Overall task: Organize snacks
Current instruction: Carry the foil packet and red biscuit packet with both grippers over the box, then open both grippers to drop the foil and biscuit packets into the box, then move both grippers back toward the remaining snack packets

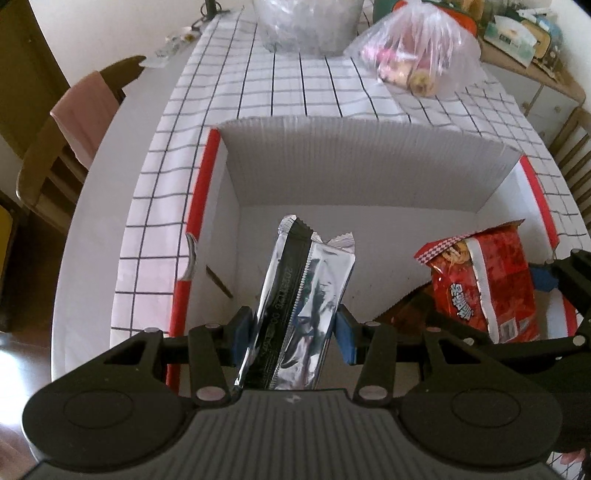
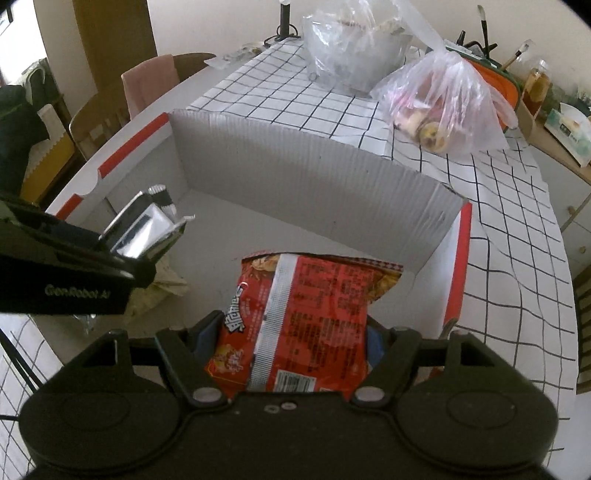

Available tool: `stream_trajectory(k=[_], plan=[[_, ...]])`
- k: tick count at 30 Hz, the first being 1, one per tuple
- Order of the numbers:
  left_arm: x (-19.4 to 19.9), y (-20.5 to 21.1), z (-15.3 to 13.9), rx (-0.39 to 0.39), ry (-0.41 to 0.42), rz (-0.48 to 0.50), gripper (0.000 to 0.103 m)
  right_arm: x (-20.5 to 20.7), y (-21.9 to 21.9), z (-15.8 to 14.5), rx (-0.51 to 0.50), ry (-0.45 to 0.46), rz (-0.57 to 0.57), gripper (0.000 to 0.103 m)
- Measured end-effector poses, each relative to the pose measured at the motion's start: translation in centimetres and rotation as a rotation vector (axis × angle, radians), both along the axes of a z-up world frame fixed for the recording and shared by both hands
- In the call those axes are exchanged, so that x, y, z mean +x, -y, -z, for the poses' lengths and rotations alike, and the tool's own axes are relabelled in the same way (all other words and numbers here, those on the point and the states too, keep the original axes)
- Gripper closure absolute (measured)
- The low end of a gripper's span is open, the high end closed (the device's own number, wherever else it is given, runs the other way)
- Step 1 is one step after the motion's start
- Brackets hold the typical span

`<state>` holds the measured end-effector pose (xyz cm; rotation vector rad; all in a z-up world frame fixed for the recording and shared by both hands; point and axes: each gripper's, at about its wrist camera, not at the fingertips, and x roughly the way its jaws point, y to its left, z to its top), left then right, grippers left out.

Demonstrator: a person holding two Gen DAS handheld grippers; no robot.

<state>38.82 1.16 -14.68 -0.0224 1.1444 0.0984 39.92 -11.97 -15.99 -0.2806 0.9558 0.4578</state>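
My left gripper (image 1: 294,328) is shut on a silver and black snack packet (image 1: 299,310) and holds it upright over the open white cardboard box (image 1: 362,162). My right gripper (image 2: 288,341) is shut on a red snack bag (image 2: 299,314) over the right side of the same box (image 2: 314,184). The red bag (image 1: 484,280) and the right gripper (image 1: 554,280) show at the right of the left wrist view. The silver packet (image 2: 147,225) and the left gripper (image 2: 122,254) show at the left of the right wrist view. A pale wrapper (image 2: 162,284) lies on the box floor.
The box stands on a round white table with a black-grid cloth (image 1: 295,92). Behind it are a clear plastic bag of snacks (image 1: 417,59) and a clear bag-covered container (image 1: 306,26). A wooden chair with a pink cloth (image 1: 85,110) stands at the left. A cluttered shelf (image 1: 524,33) is at the right.
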Motion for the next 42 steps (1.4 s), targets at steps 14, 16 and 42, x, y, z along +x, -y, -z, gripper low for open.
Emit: stream_trajectory(k=[14, 16, 42], plan=[[-1.0, 0.0, -0.5, -0.023, 0.029, -0.009, 0.046, -1.4, 0.7, -1.1, 0.037, 0.019, 0.011, 0.017], [-1.4, -0.1, -0.9, -0.029, 0.036, -0.01, 0.046, -1.8, 1.0, -1.7, 0.048, 0.026, 0.015, 0.016], [-12.8, 0.8, -9.3, -0.079, 0.264, 0.056, 0.039, -12.3, 5.3, -9.5, 0.21, 0.158, 0.01, 0.001]])
